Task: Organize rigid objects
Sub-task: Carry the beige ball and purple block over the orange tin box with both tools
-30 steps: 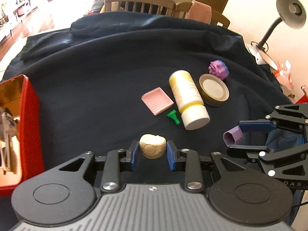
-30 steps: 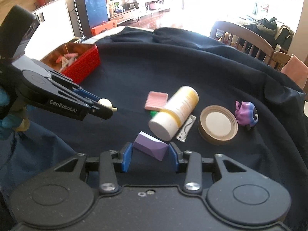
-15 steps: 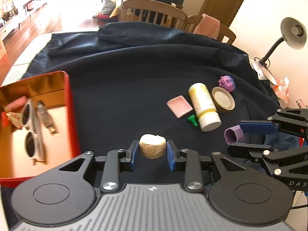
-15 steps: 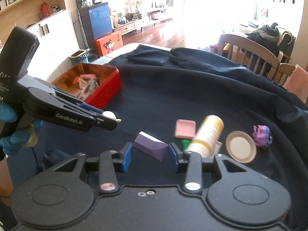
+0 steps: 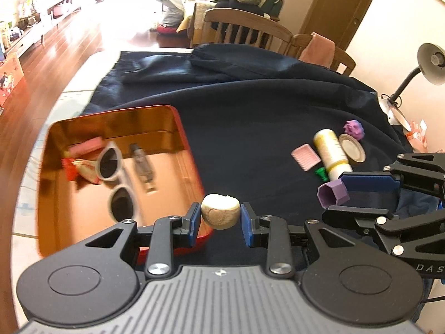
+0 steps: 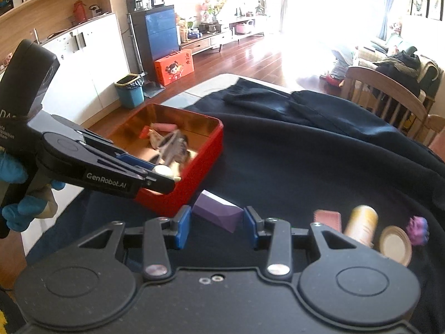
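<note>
The left gripper (image 5: 220, 217) has its 2 blue-padded fingers (image 5: 193, 224) closed on a cream rounded piece (image 5: 220, 215), which is held clear of the desk just beside the near right corner of the red tin (image 5: 192, 150). In the right wrist view this same piece shows as a pale tip at the end of the left gripper, over the tin's near wall.

The right gripper (image 6: 217, 226) has its fingers (image 6: 182, 226) clamped on a purple hexagonal block (image 6: 217, 213), pads pressing both ends. The block hangs above the dark cloth (image 5: 250, 111), close to the tin's near corner. The left wrist view shows the block's hollow 6-sided end.

A blue-gloved hand (image 6: 12, 167) holds the left gripper's handle.

Inside the tin lie white-framed sunglasses (image 5: 115, 178), a pink bar (image 5: 86, 146), a red and white wrapper (image 5: 80, 168) and a small grey item (image 5: 141, 164); blur prevents closer identification.

Well apart from the tin, on the cloth-covered desk, a group remains: a pink ridged tray (image 5: 305, 156), a white and yellow bottle (image 5: 332, 153) lying on its side, a small green piece (image 5: 321, 173) touching or just beside the bottle's cap end, a round lid (image 5: 352, 148) and a purple toy (image 5: 353, 128).
</note>
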Tool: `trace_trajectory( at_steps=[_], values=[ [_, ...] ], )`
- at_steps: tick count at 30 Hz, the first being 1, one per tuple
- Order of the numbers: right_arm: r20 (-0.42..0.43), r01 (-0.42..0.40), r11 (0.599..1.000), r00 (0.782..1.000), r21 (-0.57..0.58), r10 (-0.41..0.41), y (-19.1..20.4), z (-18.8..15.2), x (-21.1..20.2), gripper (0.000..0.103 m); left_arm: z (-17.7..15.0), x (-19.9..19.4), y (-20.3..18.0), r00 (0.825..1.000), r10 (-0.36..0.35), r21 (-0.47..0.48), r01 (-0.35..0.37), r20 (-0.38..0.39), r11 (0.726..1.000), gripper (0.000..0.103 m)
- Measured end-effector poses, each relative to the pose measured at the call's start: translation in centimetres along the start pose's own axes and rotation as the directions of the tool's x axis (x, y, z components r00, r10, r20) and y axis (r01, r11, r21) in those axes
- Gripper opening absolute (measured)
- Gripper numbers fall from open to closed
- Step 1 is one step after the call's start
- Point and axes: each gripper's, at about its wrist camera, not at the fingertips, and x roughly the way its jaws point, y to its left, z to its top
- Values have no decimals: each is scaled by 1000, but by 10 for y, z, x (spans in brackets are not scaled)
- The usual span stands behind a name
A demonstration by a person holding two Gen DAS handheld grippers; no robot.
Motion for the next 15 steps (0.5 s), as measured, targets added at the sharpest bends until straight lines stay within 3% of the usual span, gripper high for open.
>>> trace_trajectory(
  at_steps=[15],
  values=[
    [-12,-12,1000,1000,6,13,46,51,57,40,4,-5,82,996,92,-31,-92,4,995,30]
  ],
)
